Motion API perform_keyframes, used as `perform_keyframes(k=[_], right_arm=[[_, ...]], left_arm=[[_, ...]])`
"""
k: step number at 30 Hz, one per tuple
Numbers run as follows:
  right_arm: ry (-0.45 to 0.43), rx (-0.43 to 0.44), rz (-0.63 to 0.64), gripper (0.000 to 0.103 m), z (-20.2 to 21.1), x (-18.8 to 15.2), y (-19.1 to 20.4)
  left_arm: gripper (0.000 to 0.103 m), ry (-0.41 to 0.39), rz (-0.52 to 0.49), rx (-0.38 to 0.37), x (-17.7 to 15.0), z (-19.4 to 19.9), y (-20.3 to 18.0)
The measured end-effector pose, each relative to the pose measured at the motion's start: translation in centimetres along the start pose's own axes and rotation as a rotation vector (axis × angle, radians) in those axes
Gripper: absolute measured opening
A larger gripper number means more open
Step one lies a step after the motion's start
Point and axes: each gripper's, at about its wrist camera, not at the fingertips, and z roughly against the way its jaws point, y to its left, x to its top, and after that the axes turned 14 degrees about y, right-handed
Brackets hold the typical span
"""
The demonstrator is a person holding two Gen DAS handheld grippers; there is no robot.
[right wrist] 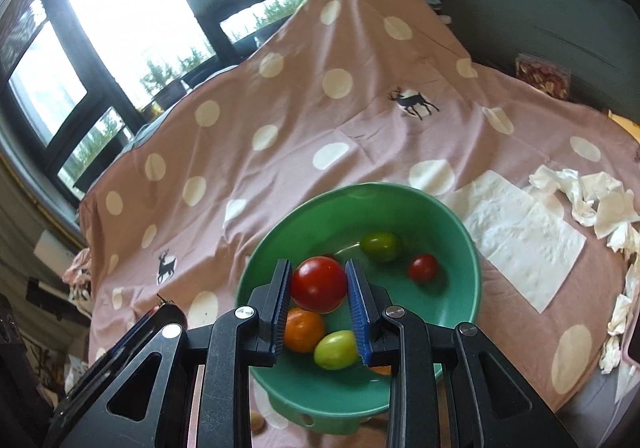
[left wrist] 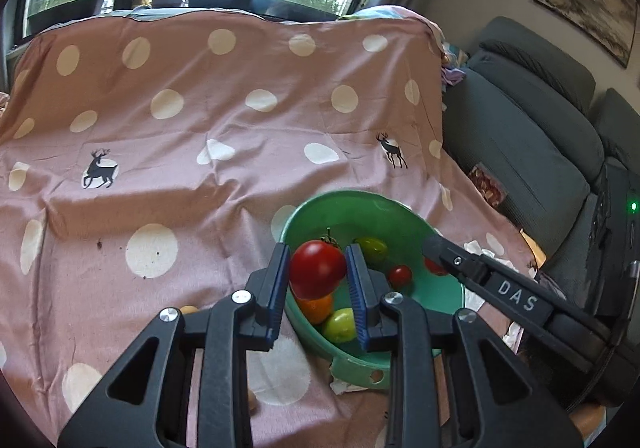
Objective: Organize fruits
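Observation:
A green bowl [left wrist: 400, 216] [right wrist: 460, 248] sits on a pink dotted cloth. It holds a dark green tomato [left wrist: 372, 249] [right wrist: 382, 246], a small red one [left wrist: 400, 275] [right wrist: 423, 268], an orange one [left wrist: 316, 308] [right wrist: 304, 329] and a light green one [left wrist: 340, 325] [right wrist: 335, 350]. My left gripper [left wrist: 318, 275] is shut on a large red tomato [left wrist: 318, 268] over the bowl's left rim. My right gripper [right wrist: 318, 284] is shut on another red tomato [right wrist: 319, 283] above the bowl. The right gripper also shows in the left wrist view [left wrist: 436, 248], over the bowl's right side.
White tissue sheets and crumpled paper [right wrist: 560, 216] lie right of the bowl. A grey sofa [left wrist: 532, 136] stands at the right with a snack packet [left wrist: 486, 186] on it. A small brownish item [right wrist: 256, 422] lies by the bowl's near side. Windows are behind.

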Motion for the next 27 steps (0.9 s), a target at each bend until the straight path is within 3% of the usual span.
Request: perform_keyframes(k=[12, 27], right_arm=[[0.065, -0.033, -0.068, 0.030, -1.8, 0.2, -1.4], [0.127, -0.056, -0.080, 0.030, -3.2, 0.0, -1.9]], left_arm=[[0.028, 0.126, -0.011, -0.081, -1.1, -4.4, -1.0], [0.028, 0.165, -0.033, -0.133, -1.5, -6.6, -2.1]])
